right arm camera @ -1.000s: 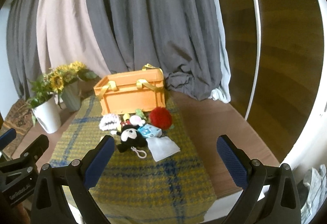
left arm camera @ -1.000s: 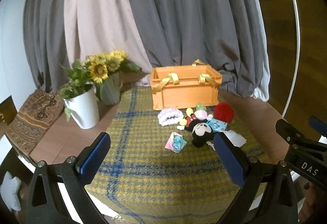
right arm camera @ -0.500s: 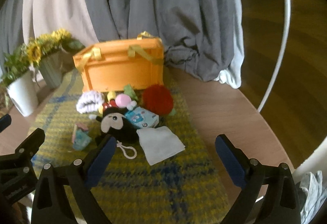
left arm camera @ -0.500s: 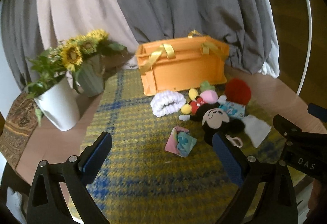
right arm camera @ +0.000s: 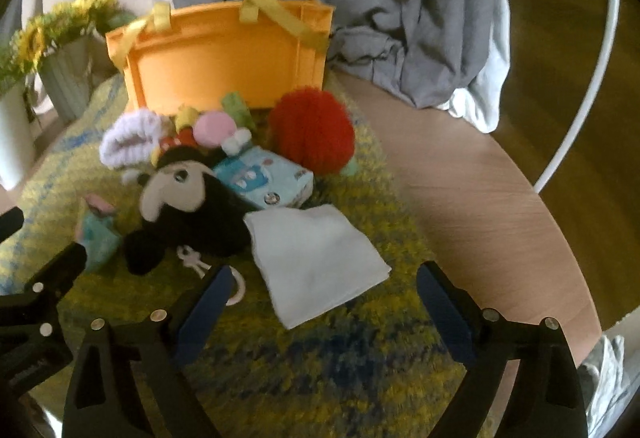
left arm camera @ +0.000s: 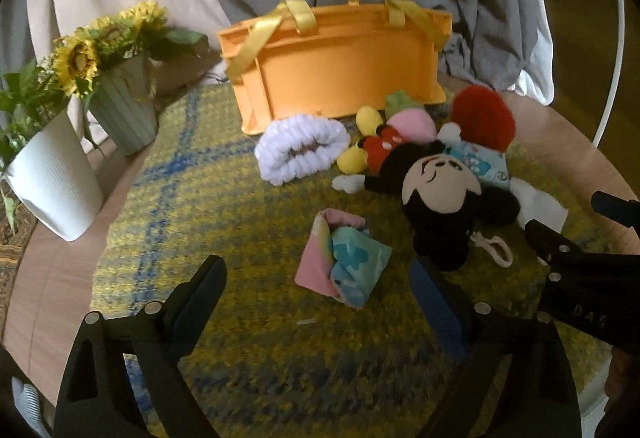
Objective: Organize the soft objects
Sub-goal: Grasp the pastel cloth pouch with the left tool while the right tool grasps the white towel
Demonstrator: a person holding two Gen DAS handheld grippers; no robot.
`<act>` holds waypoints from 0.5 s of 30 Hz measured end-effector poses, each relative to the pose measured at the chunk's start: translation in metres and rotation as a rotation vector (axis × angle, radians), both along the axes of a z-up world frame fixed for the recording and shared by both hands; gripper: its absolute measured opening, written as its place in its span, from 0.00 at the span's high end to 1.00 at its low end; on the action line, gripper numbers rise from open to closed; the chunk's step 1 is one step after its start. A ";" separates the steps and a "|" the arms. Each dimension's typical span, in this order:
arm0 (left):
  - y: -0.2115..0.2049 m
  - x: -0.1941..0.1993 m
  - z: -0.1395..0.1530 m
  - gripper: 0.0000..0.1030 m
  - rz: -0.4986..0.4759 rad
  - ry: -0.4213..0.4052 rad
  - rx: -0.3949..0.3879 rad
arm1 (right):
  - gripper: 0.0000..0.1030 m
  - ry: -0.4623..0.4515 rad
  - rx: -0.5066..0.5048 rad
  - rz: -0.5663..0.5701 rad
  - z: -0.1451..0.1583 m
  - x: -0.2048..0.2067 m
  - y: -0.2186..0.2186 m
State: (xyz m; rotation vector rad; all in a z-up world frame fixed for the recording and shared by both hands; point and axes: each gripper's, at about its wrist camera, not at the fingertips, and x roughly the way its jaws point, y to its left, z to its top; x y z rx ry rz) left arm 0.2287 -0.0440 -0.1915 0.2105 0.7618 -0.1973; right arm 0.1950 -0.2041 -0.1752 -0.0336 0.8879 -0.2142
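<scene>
Both claws wide and empty above the soft pile

Nearest, our left gripper (left arm camera: 316, 278), jaws just narrowing, frames the limp folded cloth (left arm camera: 342, 258); our right gripper (right arm camera: 324, 288) frames the white cloth (right arm camera: 316, 258). Both look light: pinch an edge. Farther, the orange crate (left arm camera: 340, 66).

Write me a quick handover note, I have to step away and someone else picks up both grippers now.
Left gripper: open, empty, jaws just narrowing slightly, aimed at the pink-and-blue folded cloth.
Right gripper: open, empty, also narrowing, over the white cloth.
Mouse plush, red pom-pom, white scrunchie and blue tissue pack lie on the plaid mat, in front of the orange crate.
Done: no item visibly put away.
Left: all of it.
</scene>
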 end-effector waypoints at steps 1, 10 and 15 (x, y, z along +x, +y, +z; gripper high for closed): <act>-0.002 0.003 -0.003 0.11 0.004 0.008 0.002 | 0.10 0.009 0.006 0.002 -0.004 0.003 -0.003; -0.018 0.015 -0.021 0.19 0.062 0.046 0.004 | 0.13 0.046 0.042 0.064 -0.025 0.024 -0.019; -0.021 0.022 -0.025 0.34 0.075 0.077 -0.005 | 0.24 0.055 0.072 0.092 -0.030 0.033 -0.025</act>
